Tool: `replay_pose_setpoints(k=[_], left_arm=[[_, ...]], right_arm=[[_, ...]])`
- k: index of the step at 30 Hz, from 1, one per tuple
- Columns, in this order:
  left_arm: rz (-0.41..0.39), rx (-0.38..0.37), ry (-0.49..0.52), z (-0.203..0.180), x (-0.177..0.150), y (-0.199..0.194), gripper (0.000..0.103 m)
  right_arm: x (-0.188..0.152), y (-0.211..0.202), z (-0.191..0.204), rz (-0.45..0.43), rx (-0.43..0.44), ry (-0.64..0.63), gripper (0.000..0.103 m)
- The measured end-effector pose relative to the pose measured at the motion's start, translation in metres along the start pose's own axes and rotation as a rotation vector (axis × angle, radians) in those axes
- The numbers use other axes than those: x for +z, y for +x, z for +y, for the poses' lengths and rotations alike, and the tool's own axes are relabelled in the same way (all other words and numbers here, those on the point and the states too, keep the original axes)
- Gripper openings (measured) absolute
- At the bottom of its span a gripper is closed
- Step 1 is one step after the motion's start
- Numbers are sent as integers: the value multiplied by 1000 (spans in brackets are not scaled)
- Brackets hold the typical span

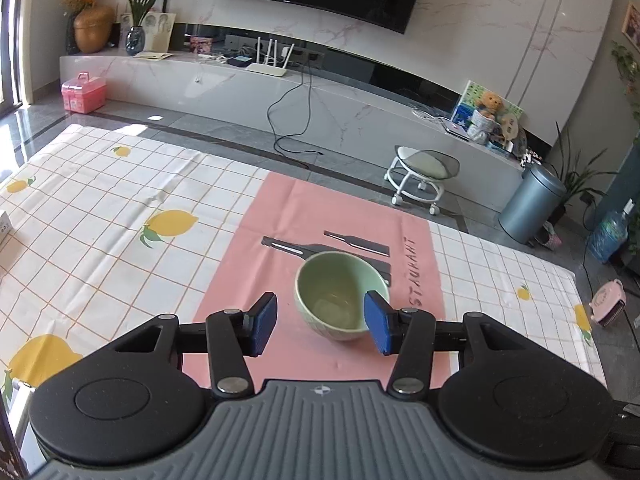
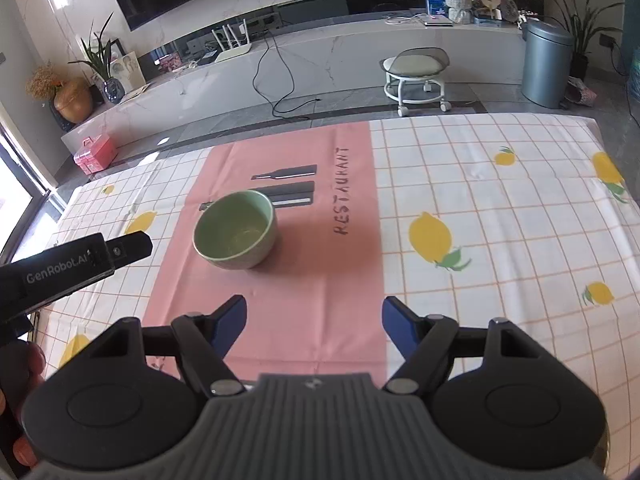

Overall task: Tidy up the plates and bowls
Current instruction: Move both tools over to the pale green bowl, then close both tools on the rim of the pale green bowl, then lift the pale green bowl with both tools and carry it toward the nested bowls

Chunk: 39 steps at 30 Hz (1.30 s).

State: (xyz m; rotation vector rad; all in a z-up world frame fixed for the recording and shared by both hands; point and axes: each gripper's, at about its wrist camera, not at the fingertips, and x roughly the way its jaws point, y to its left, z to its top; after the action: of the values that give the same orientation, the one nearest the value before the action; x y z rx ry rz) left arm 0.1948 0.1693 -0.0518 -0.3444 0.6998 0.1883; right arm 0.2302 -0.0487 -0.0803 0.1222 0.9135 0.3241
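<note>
Left claw [image 1: 322, 322] is wide open w/ its right pad [image 1: 377, 322] at the green bowl [image 1: 340, 300] rim; the bowl's upright on the pink placemat [image 1: 320, 216]. Judgement: centre the wall btwn pads, then squeeze slow. Right claw [image 2: 314, 328] is wide open too, empty, well back over the surface [image 2: 500, 208].

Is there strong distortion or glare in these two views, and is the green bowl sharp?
Left wrist view: fisheye bends the TV wall; sunlight glares on the floor at left; green bowl sharp. Right wrist view: corners vignetted, window overexposed, the bowl sharp with a soft shadow.
</note>
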Motion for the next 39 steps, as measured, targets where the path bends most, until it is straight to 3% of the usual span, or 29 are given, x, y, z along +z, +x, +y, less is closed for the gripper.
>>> replay_pose_setpoints(k=[8,13,20,24,30,32,33,39], left_arm=[[24,-48,-132,26,19,46,57],[102,22,-114,30,12,82,54],[176,5,-83,22,0,106,51],[212,8,-80,20,-6,116,40],[201,-42,-95,21,-5,117,19],[204,-37,-87,20,-5,116,19],[207,-33,-82,19,-4,116,18],[278,-18,-72,20,-2,112,16]], right_arm=[[38,63,31,48,9,-10,71],[52,99,37,79,-39,-35,67],[65,135,34,119,-64,0,51],[64,148,33,142,-62,9,46],[64,159,31,164,-12,55,26],[64,160,31,171,13,83,11],[64,160,32,174,23,92,9],[58,154,32,208,34,109,9]])
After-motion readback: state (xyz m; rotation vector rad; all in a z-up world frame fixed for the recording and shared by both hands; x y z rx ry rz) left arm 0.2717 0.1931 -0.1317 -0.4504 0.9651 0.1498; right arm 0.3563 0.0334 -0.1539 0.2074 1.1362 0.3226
